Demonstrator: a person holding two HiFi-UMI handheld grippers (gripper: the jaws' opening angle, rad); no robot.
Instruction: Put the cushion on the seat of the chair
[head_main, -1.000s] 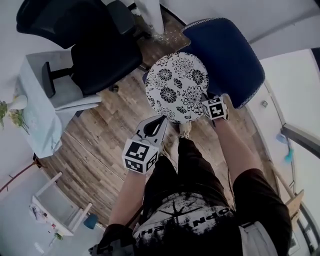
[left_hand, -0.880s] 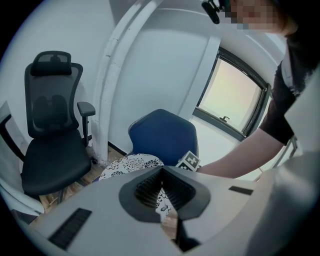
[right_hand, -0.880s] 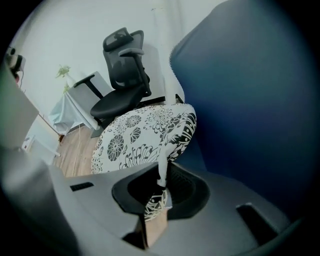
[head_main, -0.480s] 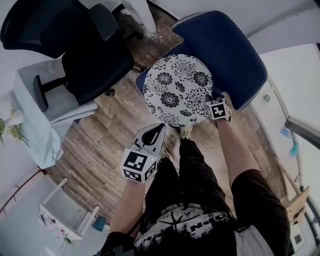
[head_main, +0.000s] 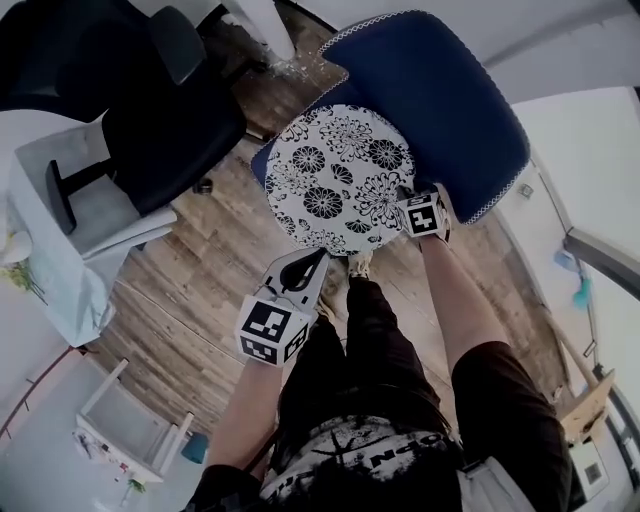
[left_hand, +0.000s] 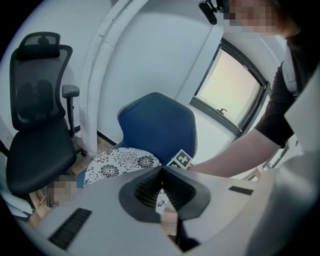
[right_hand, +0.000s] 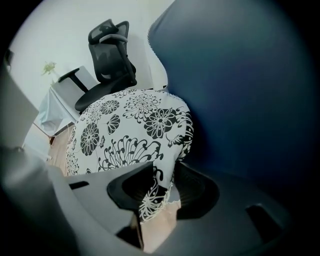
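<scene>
A round white cushion (head_main: 340, 175) with black flowers lies on the seat of the blue chair (head_main: 460, 110). My right gripper (head_main: 405, 200) is at the cushion's near right edge, against the chair's backrest. Its jaws have just been opening. In the right gripper view the cushion's (right_hand: 130, 125) hem hangs loose between the parted pads of that gripper (right_hand: 164, 167). My left gripper (head_main: 318, 258) is at the cushion's near edge. In the left gripper view its tips (left_hand: 161, 172) meet, with a strip of the flowered fabric between the pads, and the cushion (left_hand: 117, 162) and chair (left_hand: 157, 127) lie ahead.
A black office chair (head_main: 150, 110) stands to the left of the blue one, beside a cloth-covered table (head_main: 60, 220). A white shelf unit (head_main: 120, 420) is at the lower left. My legs (head_main: 380, 340) stand on the wooden floor right before the seat. A window (left_hand: 235, 95) is behind the chair.
The cushion and both grippers have come down toward the blue chair's seat. The cushion now lies flatter and covers more of the seat.
</scene>
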